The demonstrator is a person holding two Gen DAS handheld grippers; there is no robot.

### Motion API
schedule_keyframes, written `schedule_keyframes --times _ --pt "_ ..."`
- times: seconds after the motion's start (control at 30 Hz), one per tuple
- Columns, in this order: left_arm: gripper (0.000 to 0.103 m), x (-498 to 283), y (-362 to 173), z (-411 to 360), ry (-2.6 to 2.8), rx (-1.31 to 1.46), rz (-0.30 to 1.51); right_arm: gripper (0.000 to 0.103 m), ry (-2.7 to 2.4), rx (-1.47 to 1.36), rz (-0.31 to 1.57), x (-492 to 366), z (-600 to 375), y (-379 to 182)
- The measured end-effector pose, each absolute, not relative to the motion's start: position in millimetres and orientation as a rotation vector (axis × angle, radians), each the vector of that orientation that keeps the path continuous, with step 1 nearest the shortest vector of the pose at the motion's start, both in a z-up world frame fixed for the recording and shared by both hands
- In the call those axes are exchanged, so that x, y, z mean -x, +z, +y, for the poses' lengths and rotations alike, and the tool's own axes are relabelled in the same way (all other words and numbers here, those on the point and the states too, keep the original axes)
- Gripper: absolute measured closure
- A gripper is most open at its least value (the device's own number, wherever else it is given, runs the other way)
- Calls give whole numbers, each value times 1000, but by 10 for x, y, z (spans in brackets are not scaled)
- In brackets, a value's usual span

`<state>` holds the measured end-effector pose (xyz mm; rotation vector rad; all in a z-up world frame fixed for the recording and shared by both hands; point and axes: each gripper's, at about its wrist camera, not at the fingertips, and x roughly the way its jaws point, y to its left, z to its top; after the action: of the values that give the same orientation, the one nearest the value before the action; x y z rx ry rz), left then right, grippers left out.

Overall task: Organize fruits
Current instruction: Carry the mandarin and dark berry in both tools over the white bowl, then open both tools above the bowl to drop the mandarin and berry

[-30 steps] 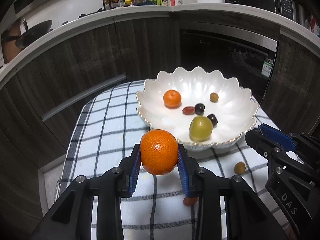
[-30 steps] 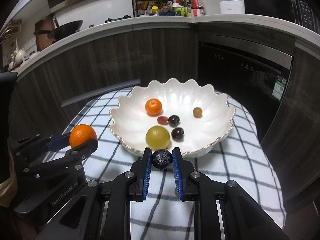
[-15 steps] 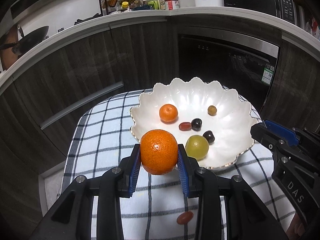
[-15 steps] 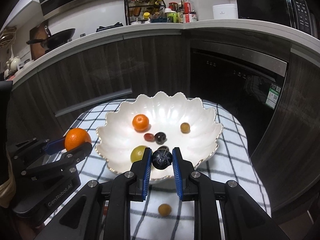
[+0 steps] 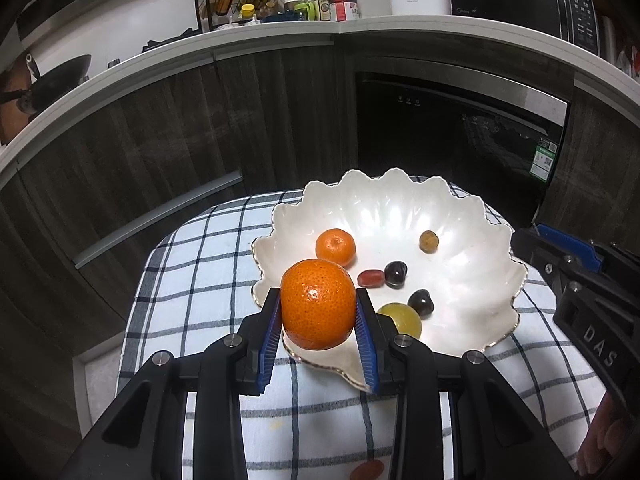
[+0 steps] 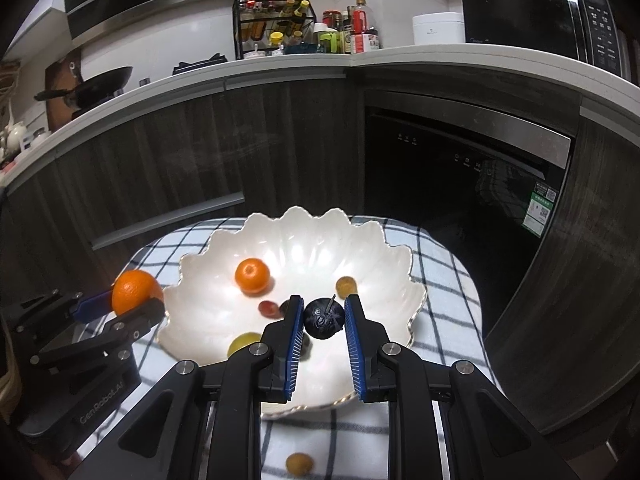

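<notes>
Fruits in the scalloped white bowl (image 5: pixel 472 216) number six: one small orange (image 5: pixel 335 247), one green grape (image 5: pixel 401 321), one red grape (image 5: pixel 370 278), two dark grapes (image 5: pixel 395 273), one tan berry (image 5: pixel 429 241). Left gripper (image 5: pixel 319 314) pinches a larger orange (image 5: pixel 318 304) over the near rim; right gripper (image 6: pixel 323 320) pinches a dark plum (image 6: pixel 324 317) above the bowl. Two fruits lie on the checked cloth (image 5: pixel 192 280).

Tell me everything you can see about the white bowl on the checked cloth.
The white bowl is glossy, ceramic-looking and wide, with a scalloped, petal-like rim edged in a thin gold line. It sits upright on the checked cloth. Inside lie a small orange, a yellow-green round fruit, two dark grapes, a red grape and a small tan fruit. Neither gripper touches it; both hang over its near rim.
</notes>
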<state>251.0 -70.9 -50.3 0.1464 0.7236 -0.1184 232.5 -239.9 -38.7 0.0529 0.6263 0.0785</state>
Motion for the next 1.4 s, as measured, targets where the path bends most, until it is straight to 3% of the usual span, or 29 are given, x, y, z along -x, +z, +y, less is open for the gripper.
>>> schedule_keyframes --times 1.0,1.2,1.23,1.3,1.4 --pt "66 -3004 -871 -722 -106 -151 842 80 78 -46 763 -2921 -2422 -764" --pt "42 -2972 -815 -745 -91 -174 808 79 84 -33 783 -2942 -2394 -795" --pt "38 -2974 -806 -741 -89 -174 808 76 83 -33 784 -2940 -2397 -791" --pt "32 -2970 -789 -728 -72 -174 805 50 72 -43 779 -2939 -2412 -773" --pt "19 -2955 -761 -700 -60 -163 798 33 53 -61 758 -2915 -2443 -733"
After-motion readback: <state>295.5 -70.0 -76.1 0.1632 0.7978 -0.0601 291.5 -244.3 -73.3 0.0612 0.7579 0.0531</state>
